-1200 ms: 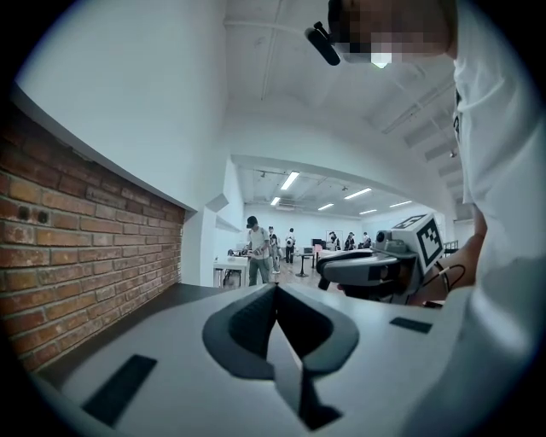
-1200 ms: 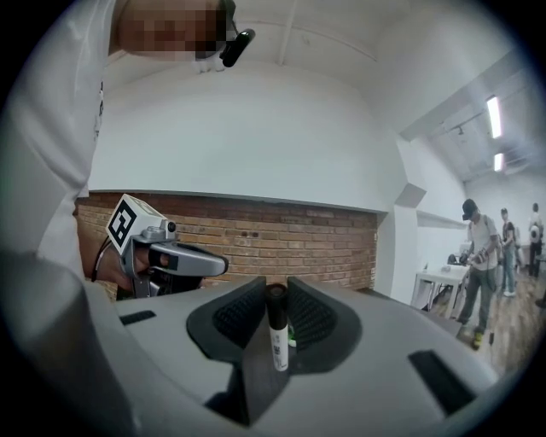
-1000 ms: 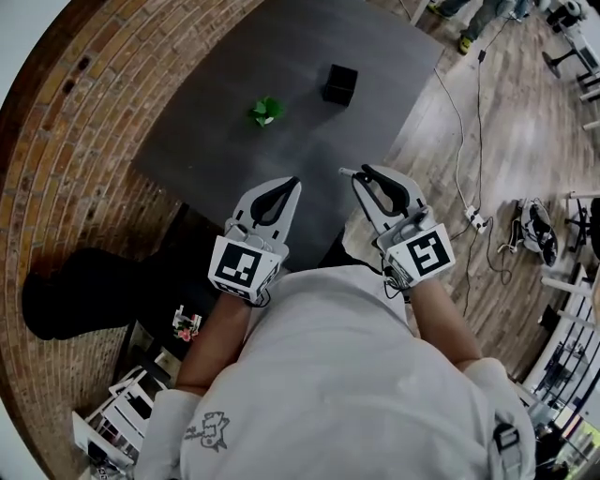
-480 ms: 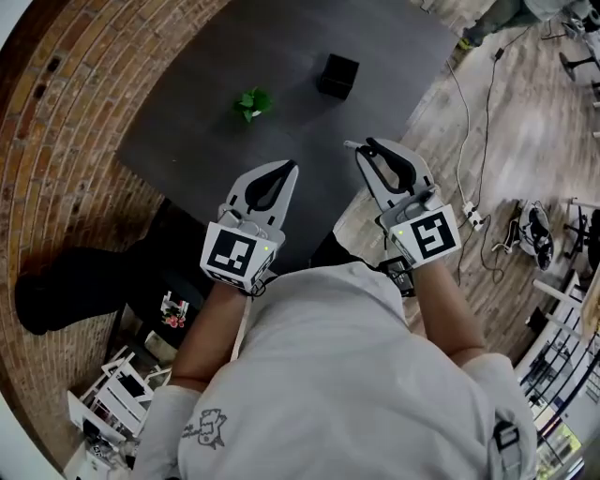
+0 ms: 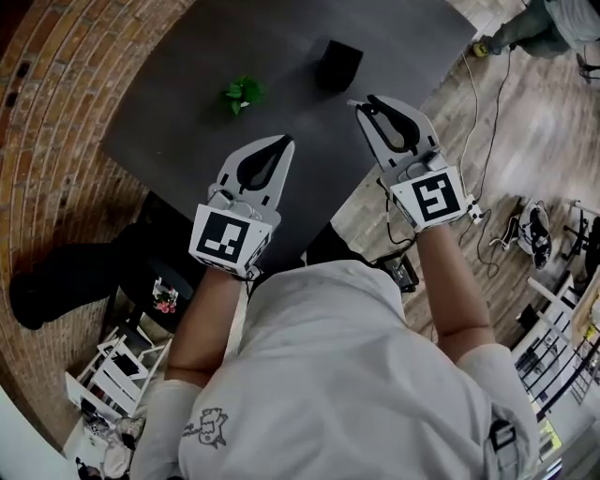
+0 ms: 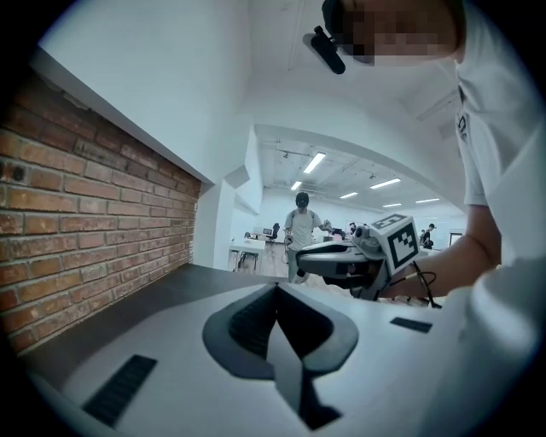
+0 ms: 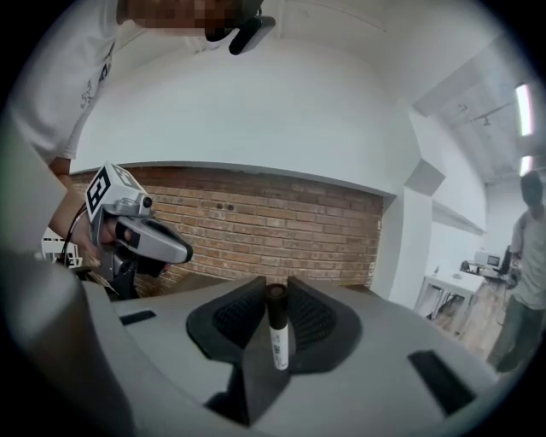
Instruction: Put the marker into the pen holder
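Observation:
A black-capped white marker [image 7: 279, 337] stands between the jaws of my right gripper [image 7: 275, 286], which is shut on it. In the head view that right gripper [image 5: 361, 101] hovers over the dark table [image 5: 187, 122], just right of and nearer than the black cube pen holder [image 5: 337, 64]. My left gripper [image 5: 281, 142] is held over the table's near edge, shut, its jaws meeting with nothing between them [image 6: 275, 290]. The pen holder does not show in either gripper view.
A small green object [image 5: 242, 93] lies on the table left of the pen holder. Brick paving [image 5: 66, 169] runs along the left. Wooden floor with cables and a power strip [image 5: 476, 214] lies to the right. A person [image 5: 553, 19] stands at the far right.
Both grippers have moved forward over the table. The right one, still holding the marker, has come close to the pen holder.

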`<move>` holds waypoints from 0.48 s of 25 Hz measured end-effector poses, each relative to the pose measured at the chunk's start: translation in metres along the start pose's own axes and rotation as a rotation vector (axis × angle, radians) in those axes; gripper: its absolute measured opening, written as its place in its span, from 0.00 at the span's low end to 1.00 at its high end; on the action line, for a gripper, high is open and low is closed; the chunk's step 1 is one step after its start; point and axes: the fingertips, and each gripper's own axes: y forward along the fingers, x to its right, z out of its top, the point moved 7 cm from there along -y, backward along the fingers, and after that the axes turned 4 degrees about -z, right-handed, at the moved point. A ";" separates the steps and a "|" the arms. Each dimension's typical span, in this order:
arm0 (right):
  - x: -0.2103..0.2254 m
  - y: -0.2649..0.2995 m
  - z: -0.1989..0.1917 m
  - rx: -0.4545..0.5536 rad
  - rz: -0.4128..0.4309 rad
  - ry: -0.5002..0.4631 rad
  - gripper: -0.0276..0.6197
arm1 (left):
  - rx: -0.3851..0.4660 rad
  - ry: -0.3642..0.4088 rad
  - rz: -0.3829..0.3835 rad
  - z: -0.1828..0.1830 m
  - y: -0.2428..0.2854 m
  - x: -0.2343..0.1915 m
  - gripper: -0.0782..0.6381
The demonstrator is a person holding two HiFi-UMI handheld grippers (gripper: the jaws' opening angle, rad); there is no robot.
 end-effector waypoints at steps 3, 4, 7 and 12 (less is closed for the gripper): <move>0.018 0.017 -0.012 -0.013 0.005 0.014 0.17 | -0.004 0.006 0.000 -0.001 0.020 -0.009 0.12; 0.023 0.022 -0.016 -0.017 0.004 0.020 0.17 | -0.005 0.007 0.001 -0.002 0.026 -0.012 0.12; 0.037 0.037 -0.026 -0.029 0.005 0.021 0.17 | -0.007 0.004 0.006 -0.003 0.042 -0.020 0.12; 0.055 0.064 -0.044 -0.054 0.025 0.018 0.17 | -0.023 -0.007 0.014 -0.008 0.065 -0.036 0.12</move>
